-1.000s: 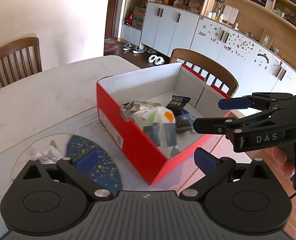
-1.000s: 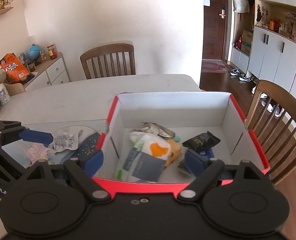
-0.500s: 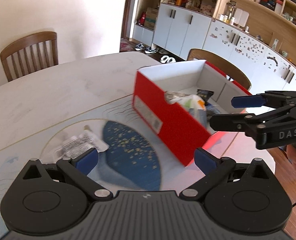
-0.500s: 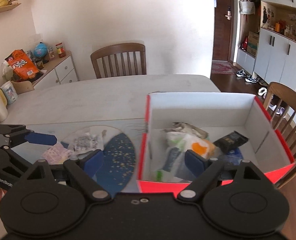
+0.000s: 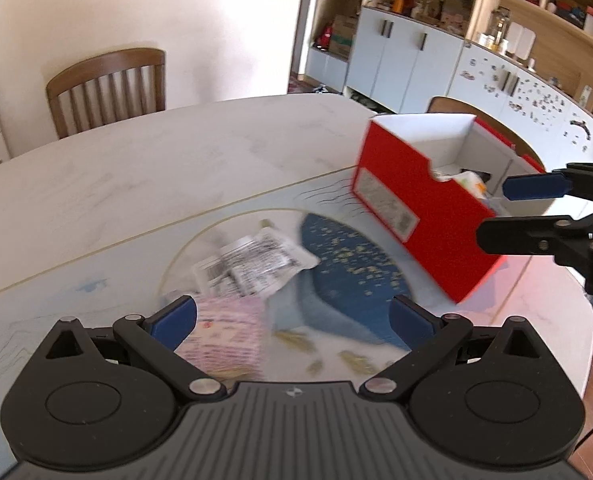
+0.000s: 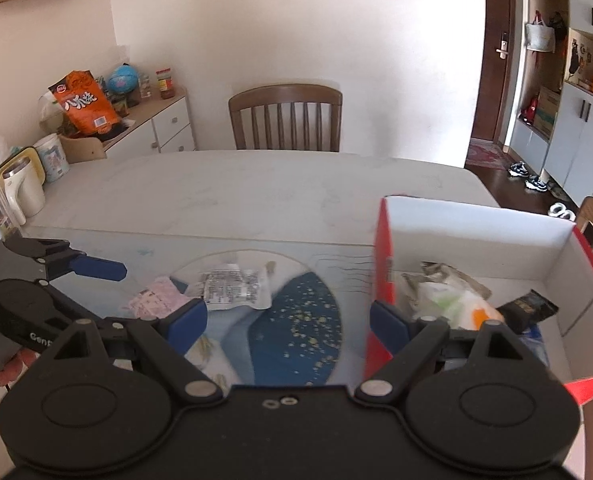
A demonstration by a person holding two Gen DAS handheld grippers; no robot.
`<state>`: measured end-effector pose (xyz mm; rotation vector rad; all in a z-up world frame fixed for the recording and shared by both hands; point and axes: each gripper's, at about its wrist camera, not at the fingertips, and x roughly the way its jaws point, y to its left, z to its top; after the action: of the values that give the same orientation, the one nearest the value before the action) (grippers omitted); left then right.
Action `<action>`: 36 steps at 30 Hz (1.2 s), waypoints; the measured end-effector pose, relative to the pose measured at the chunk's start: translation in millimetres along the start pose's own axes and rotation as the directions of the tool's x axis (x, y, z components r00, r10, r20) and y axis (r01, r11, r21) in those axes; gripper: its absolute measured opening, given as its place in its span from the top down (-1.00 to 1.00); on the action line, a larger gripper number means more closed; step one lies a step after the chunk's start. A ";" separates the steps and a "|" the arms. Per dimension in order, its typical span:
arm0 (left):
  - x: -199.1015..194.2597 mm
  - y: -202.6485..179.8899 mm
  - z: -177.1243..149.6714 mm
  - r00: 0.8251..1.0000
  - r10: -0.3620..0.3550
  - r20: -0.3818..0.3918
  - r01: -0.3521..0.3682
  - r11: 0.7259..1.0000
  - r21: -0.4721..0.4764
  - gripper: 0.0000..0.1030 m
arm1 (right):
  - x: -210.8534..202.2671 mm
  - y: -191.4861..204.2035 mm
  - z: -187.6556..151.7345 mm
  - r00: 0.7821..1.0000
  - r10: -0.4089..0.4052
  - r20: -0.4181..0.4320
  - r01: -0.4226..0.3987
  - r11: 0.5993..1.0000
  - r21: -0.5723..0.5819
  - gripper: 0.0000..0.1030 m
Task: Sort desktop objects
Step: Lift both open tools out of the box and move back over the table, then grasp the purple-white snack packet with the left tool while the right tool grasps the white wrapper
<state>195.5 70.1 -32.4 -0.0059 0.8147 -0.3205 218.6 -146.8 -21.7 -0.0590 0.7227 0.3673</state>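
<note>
Colours/patterns on the table

Box: red outside, white inside, white label. Mat: pale blue, dark blue patch with gold specks. Clear packet: white with black print. Pink packet: pink-and-white pattern. Both grippers: black, blue fingertips. Table: white marble. Chair: brown wood.

two packets on table mat, box of wrappers to their right
</note>
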 end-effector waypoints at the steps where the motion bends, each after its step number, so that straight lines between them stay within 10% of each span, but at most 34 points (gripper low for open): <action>1: 2.1 4.3 -1.5 1.000 0.002 -0.001 -0.002 1.000 -0.004 -1.00 | 2.4 2.3 0.6 1.000 0.003 -0.002 -0.003 1.000 -0.001 -0.72; 25: 44.1 43.9 -22.4 0.997 0.057 -0.053 -0.057 0.998 0.010 -1.00 | 92.9 34.9 7.4 0.988 0.034 -0.149 -0.064 0.978 -0.200 -0.72; 36: 57.0 43.1 -29.5 0.996 0.046 -0.080 -0.046 0.999 0.008 -1.00 | 126.3 66.5 30.1 0.930 0.133 -0.343 -0.328 0.721 -0.610 -0.66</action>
<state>222.9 98.4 -98.9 0.0320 0.8925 -0.2812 301.6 -40.4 -77.1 -0.7177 0.8501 0.8682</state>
